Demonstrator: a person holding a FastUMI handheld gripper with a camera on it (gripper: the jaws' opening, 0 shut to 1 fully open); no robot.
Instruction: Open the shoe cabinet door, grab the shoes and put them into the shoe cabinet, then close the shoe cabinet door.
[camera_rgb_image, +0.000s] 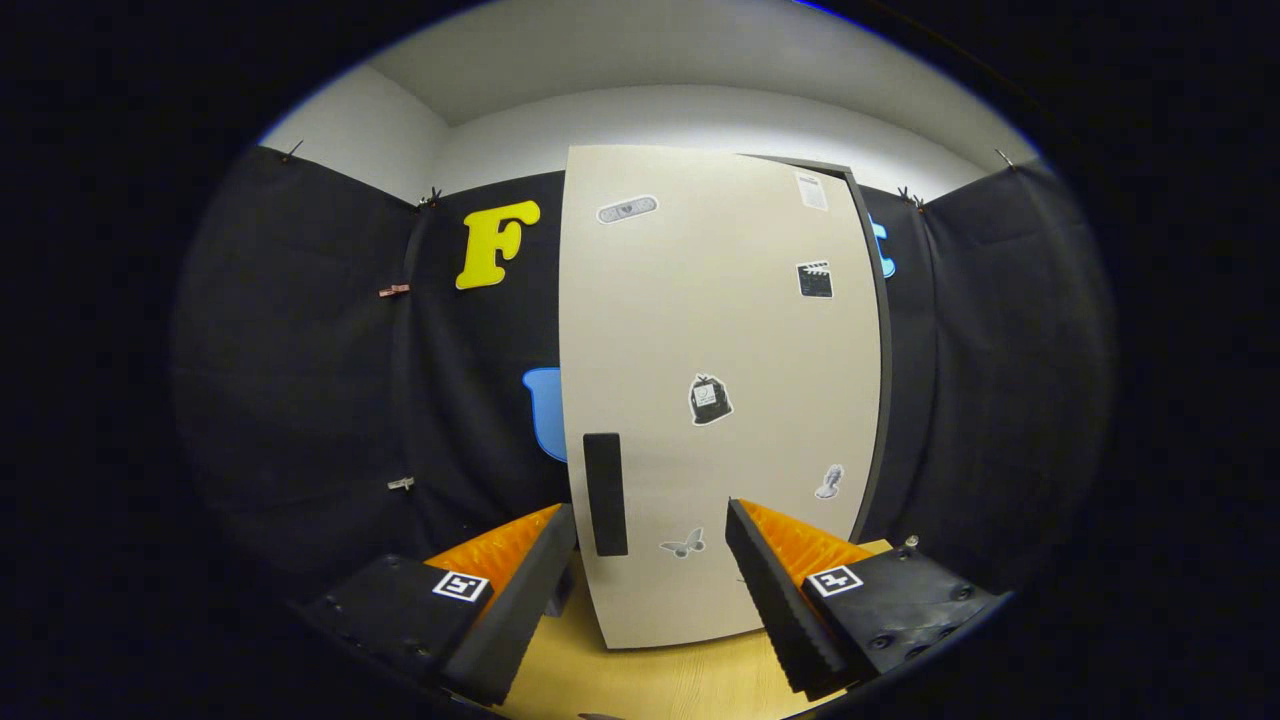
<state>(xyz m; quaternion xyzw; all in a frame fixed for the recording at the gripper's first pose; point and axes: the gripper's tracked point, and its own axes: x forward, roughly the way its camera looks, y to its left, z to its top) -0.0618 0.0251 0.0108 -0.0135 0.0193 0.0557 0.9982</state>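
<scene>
With the shoe cabinet door (720, 400) sitting shut or nearly so, I'm holding the tool (650, 535) spread apart, gripping nothing, near its handle (604, 494); stage unclear.

The shoe cabinet door (720, 400) in the middle of the frame is plain beige, dotted with small black, grey and white stickers (709, 399), with a black handle (605, 494) at its lower left. Below it, the worktop (650, 680) is pale yellow wood grain. The walls (700, 115) above are white.
</scene>
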